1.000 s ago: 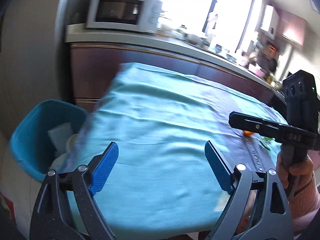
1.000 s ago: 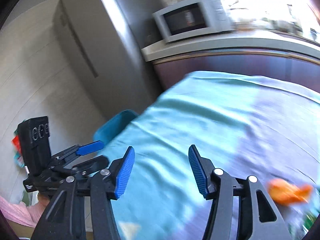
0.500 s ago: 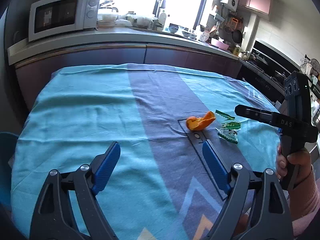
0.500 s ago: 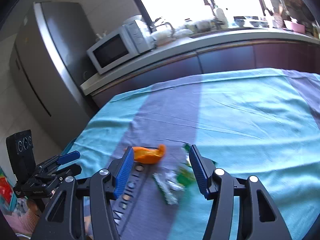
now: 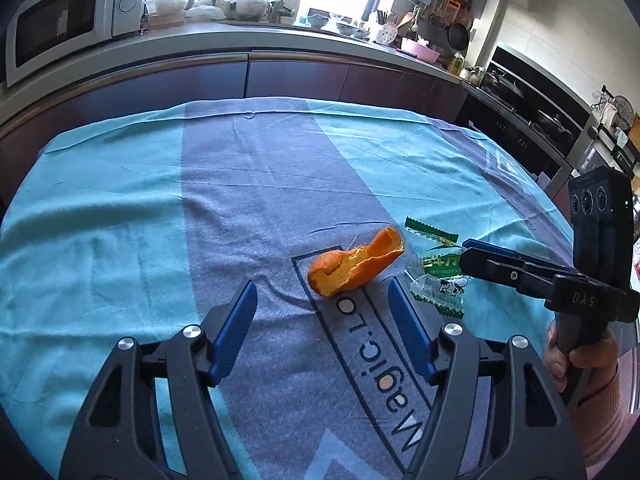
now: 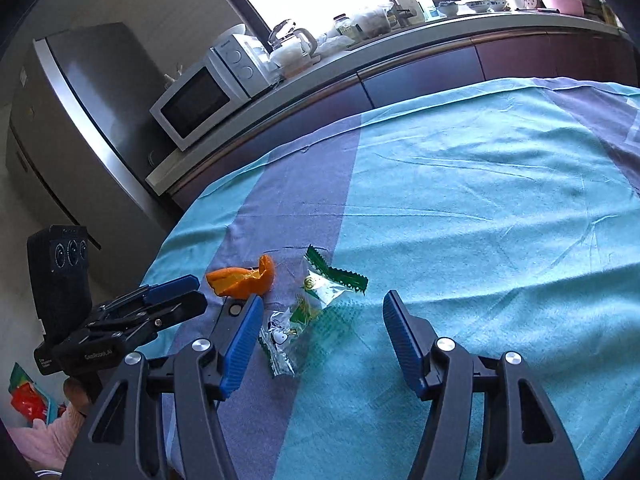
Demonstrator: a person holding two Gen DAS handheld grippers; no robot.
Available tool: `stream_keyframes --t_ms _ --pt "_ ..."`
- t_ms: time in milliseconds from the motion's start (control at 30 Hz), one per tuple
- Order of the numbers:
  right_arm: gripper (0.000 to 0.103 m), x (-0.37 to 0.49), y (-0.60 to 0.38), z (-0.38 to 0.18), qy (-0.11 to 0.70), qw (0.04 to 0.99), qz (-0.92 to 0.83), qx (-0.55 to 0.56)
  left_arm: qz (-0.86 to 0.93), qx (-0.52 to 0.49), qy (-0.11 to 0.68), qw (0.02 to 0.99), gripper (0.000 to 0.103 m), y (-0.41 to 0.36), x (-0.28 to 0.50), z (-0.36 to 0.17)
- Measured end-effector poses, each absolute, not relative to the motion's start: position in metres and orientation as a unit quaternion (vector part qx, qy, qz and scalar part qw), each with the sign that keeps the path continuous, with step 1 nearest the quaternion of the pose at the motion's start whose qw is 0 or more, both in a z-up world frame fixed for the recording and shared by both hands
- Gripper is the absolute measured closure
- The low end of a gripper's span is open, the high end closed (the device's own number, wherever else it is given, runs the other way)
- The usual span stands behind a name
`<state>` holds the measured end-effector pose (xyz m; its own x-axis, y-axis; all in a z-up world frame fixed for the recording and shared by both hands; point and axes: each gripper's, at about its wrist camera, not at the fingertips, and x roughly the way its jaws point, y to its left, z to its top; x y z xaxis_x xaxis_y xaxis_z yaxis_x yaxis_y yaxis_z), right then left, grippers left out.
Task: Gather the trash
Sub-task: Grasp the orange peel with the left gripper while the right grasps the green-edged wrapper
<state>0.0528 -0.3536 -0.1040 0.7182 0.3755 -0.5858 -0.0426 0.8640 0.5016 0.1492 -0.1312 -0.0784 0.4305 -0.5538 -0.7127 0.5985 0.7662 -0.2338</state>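
Note:
An orange peel lies on the blue and purple tablecloth. Right of it are crumpled green and clear candy wrappers. My left gripper hovers just short of the peel. Its jaws are closing with nothing between them. From the right comes my right gripper, low over the wrappers, which lie between and just ahead of its fingers. Its jaws are opening and the pads touch nothing. Each gripper shows in the other's view: the right gripper beside the wrappers, the left gripper beside the peel.
A kitchen counter with a microwave and crowded dishes runs behind the table. A steel fridge stands at the left. A hand in a pink sleeve holds the right gripper at the table's right edge.
Both views have swung from the table's left end and the blue bin to the trash in the middle. The bin has left view. The left jaws have narrowed.

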Motion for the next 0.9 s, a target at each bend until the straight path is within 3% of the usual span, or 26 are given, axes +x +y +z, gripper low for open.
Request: stream_keyframes --t_ms 167,267,333,600,900 --pt "0.043 0.057 -0.35 -0.106 0.367 0.892 0.124 0.231 -0.344 0.035 0.429 0.835 0.046 -0.147 0.158 -0.085" --pt "0.044 0.058 -0.347 -0.105 0.369 0.892 0.125 0.228 -0.348 0.035 0.438 0.828 0.056 -0.153 0.16 -0.09" --pt "0.049 0.058 -0.344 -0.105 0.371 0.893 0.126 0.22 -0.348 0.037 0.441 0.827 0.064 -0.155 0.161 -0.091" --pt "0.078 0.059 -0.343 -0.106 0.373 0.893 0.13 0.218 -0.351 0.038 0.438 0.827 0.078 -0.155 0.158 -0.09" --pt "0.083 0.056 -0.343 -0.104 0.367 0.895 0.131 0.218 -0.349 0.039 0.431 0.831 0.085 -0.152 0.151 -0.087"
